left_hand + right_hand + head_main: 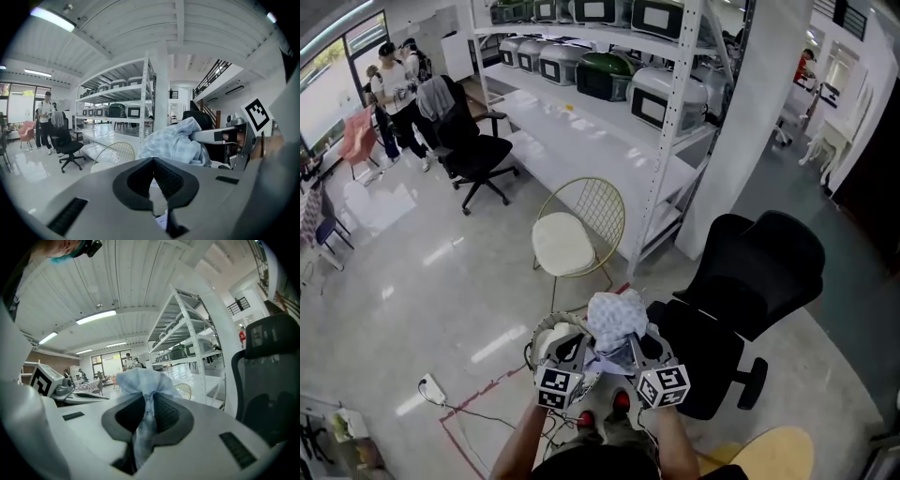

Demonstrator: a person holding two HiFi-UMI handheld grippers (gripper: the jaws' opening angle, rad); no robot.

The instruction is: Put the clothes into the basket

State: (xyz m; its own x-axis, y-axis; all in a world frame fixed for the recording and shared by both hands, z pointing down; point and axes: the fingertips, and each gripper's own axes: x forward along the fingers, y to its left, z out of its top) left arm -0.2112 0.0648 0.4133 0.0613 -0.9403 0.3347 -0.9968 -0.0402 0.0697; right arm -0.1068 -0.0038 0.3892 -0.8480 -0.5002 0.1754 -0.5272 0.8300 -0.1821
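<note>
A light blue checked cloth (pixel 617 317) is bunched up in the air in front of me. My right gripper (pixel 636 349) is shut on it, and in the right gripper view the fabric (pixel 140 380) runs down between the pads of that gripper (pixel 147 401). My left gripper (pixel 578 352) is beside it with its tips closed (pixel 153 161). A scrap of pale fabric shows low in its throat, but I cannot tell whether it is pinched. The white basket (pixel 542 330) stands on the floor under the left gripper, mostly hidden.
A black office chair (pixel 750 281) stands close on the right. A gold wire chair with a white cushion (pixel 572 234) is just ahead. Behind it runs white shelving (pixel 666 84) over a long white bench. A power strip (pixel 431 389) with its cable lies at the left. People (pixel 394 89) stand far left.
</note>
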